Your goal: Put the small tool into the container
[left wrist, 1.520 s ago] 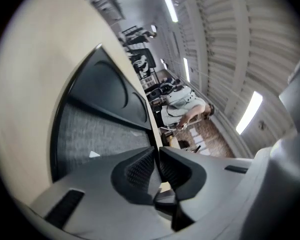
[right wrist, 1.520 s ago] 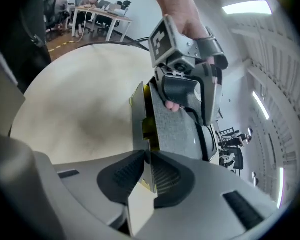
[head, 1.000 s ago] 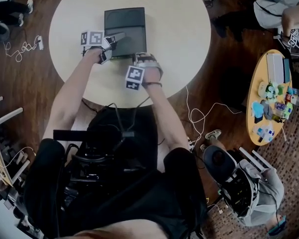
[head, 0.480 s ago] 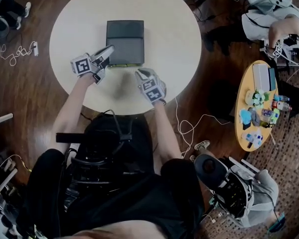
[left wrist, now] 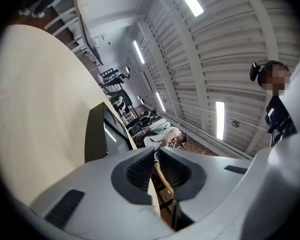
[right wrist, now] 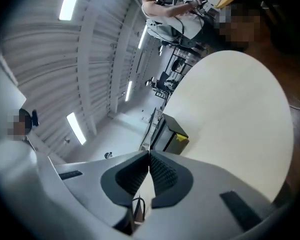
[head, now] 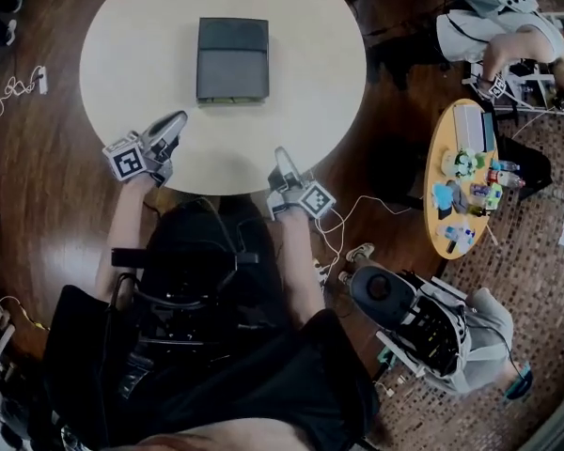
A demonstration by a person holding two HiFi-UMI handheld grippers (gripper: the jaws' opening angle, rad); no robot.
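Small tool shows in no view: it is not on the bare worktop [head: 310, 92] and not in either gripper. The only place left for it is inside the container [head: 232, 59], so the task is probably done or nearly so. That dark, flat box sits square to the person near the middle of the worktop. Its lid appears down, so its contents cannot be seen; a small yellow patch shows at its near edge.

Both grippers sit at the worktop's near rim with the container ahead of them, apart from both. The left gripper [head: 174, 125] angles in toward the box's near left corner and is the nearer of the two. Its jaws are drawn together with nothing between them. The right gripper [head: 282, 158] points straight away from the person. Its jaws have just been closing and now meet on nothing.
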